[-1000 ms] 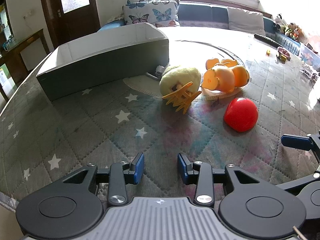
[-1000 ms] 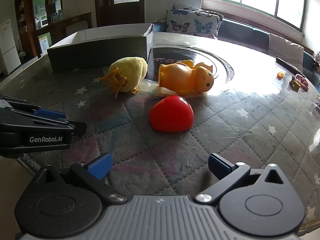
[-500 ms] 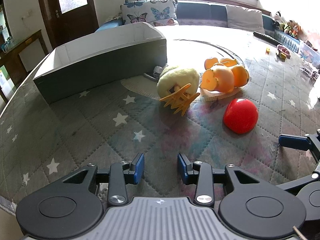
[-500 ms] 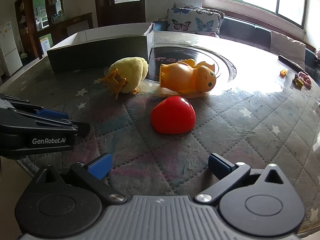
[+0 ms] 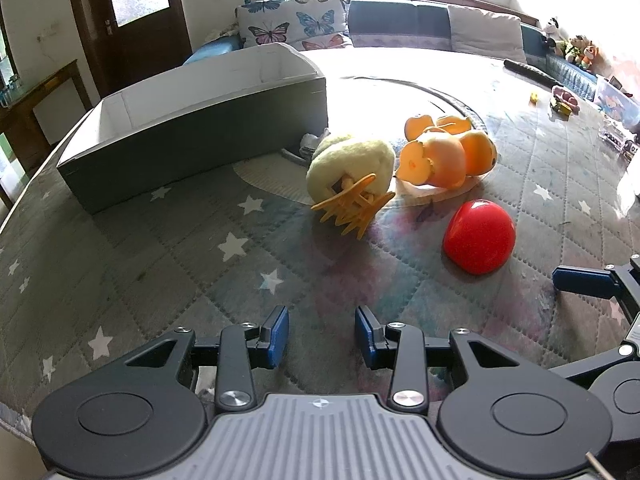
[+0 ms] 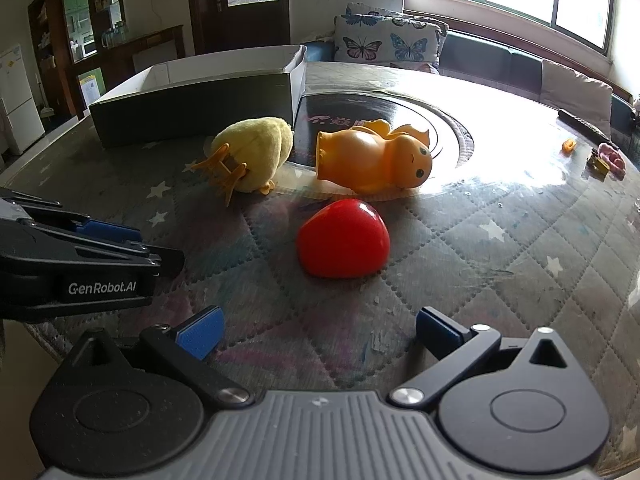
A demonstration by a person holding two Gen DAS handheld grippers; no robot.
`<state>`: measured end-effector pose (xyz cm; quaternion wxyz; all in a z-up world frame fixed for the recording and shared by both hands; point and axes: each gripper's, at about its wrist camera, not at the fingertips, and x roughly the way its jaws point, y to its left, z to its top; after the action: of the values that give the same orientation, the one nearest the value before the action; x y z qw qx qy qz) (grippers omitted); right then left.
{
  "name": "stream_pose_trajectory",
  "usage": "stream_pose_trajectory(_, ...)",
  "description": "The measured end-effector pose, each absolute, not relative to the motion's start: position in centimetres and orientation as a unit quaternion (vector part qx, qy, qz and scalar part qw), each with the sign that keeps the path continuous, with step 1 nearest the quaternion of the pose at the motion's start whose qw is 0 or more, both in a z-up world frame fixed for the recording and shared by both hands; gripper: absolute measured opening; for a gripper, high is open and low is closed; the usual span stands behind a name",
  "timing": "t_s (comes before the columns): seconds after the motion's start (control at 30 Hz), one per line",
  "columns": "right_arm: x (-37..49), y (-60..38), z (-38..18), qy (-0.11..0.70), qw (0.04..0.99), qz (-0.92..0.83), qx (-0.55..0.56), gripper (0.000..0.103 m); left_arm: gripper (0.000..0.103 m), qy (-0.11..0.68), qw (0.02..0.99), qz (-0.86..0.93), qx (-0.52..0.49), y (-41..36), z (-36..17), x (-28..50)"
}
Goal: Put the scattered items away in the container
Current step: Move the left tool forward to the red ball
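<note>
A long grey box with a white inside stands at the back left; it also shows in the right wrist view. A yellow plush chick lies on its side in front of the box. An orange rubber duck lies beside it. A red heart-shaped toy lies nearest. My left gripper is open a little and empty, short of the chick. My right gripper is wide open and empty, just short of the red toy.
The round table wears a star-patterned quilted cover under clear plastic. Small toys and a dark remote lie at the far right. A sofa with butterfly cushions stands behind the table.
Both grippers have crept slightly forward towards the toys. Their jaw openings have not changed and no toy has moved.
</note>
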<state>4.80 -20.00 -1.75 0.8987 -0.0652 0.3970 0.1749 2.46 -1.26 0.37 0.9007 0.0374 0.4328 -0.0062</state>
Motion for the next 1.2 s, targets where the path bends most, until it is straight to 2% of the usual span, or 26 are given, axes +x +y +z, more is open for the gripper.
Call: stream_pose_trajectory(1.2, 7.9, -20.8, -1.8, 0.393, 0.9, 0.182, -0.055, 0.102, 0.04, 0.448, 0.893, -0.037, 0.035, -2.4, 0.8, 6.3)
